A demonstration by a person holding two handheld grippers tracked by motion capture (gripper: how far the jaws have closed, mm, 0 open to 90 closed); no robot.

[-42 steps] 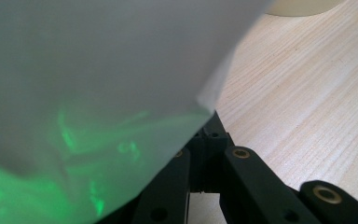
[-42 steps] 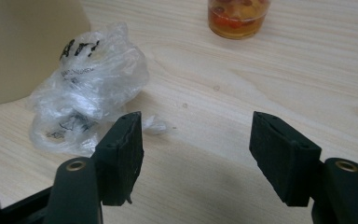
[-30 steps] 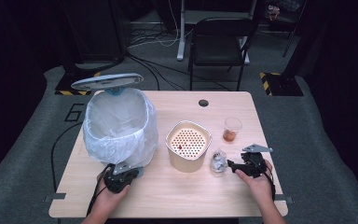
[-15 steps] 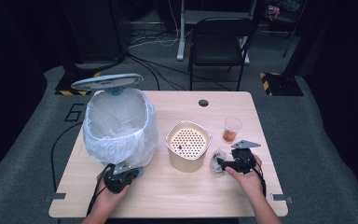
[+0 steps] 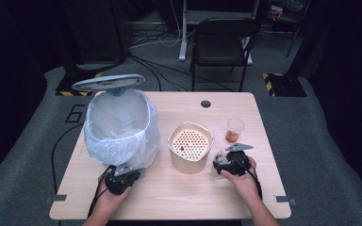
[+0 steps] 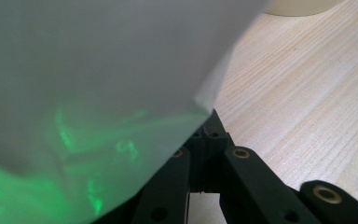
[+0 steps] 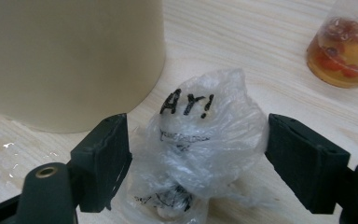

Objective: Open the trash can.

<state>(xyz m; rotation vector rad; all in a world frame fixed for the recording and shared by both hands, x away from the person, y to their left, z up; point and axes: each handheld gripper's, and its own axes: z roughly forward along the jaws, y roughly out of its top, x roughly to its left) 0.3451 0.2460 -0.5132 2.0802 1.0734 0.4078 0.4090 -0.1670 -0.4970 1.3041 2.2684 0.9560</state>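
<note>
While the left gripper (image 5: 122,178) sits at the foot of the lined bin (image 5: 120,125) as it did 1 second ago, the right gripper (image 5: 229,163) has slid leftward along the surface (image 5: 179,193) toward the crumpled plastic wrapper (image 7: 204,140). In the right gripper view its jaws now stand wide open on either side of that wrapper, the left jaw touching or nearly touching the plastic and the right one just clear, with nothing held yet. That suggests the pickup is about to happen: the jaws only need to close.

Going by size, the bin with its white liner (image 6: 88,93) stands at the left of the surface, its lid (image 5: 107,82) tipped up behind. In the left gripper view, that gripper's jaws look shut together under the hanging liner, possibly pinching its edge, though the plastic hides the contact. Next comes the cream strainer pot (image 5: 190,147) in the middle, just beside the wrapper. Its wall could foul the left jaw as it closes. Smallest is the clear cup (image 5: 234,130) of amber liquid and red pieces, near but apart on the right.
</note>
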